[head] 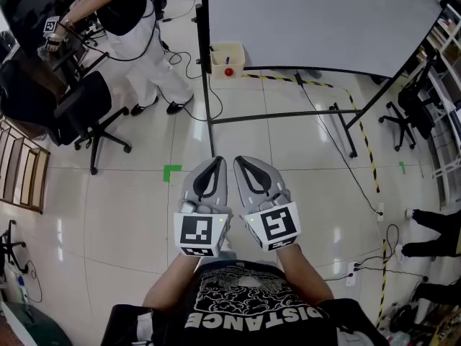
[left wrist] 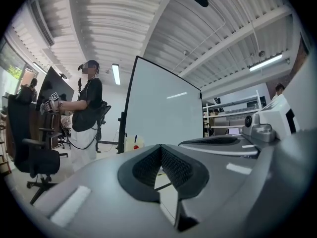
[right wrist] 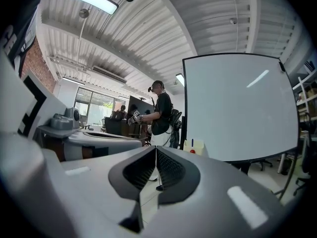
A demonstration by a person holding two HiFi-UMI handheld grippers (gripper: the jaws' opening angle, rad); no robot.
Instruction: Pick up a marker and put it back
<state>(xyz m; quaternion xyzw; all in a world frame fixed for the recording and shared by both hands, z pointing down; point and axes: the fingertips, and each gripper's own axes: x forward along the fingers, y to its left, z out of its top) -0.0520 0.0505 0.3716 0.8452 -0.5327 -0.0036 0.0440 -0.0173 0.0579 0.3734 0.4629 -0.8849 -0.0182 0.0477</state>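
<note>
The person's black shirt [head: 252, 305] fills the nearest edge of the head view, and both forearms reach out from it. The two grippers are held side by side, almost touching, and point level and forward. Each one's marker cube [head: 202, 233] sits nearest the body.

The left gripper [head: 215, 162] is closed. In its own view the ribbed black pads [left wrist: 147, 166] meet at the tip with nothing between them. The right gripper [head: 242, 162] is closed and empty in the same way, and its pads [right wrist: 171, 168] touch along their length.

Below the grippers is pale tiled floor [head: 122, 215]. A green tape mark [head: 171, 171] lies just left of the left gripper's tip. Striped yellow-and-black tape [head: 371, 157] runs across the floor ahead and to the right of the right gripper.

Well ahead of both tips stands a whiteboard [head: 324, 20] on a black frame. A cream box [head: 227, 56] hangs at its lower left corner, almost straight ahead of the grippers. The marker [right wrist: 192, 143], blue, stands upright in that box, far from either gripper. A small red round thing [head: 229, 71] shows at the box's front.

Farther ahead and to the left of the left gripper, another person [head: 133, 20] in a black top and white trousers stands at a desk. Beside them is a black office chair [head: 86, 110]. Shelving [head: 446, 63] lines the wall far to the right of the right gripper.
</note>
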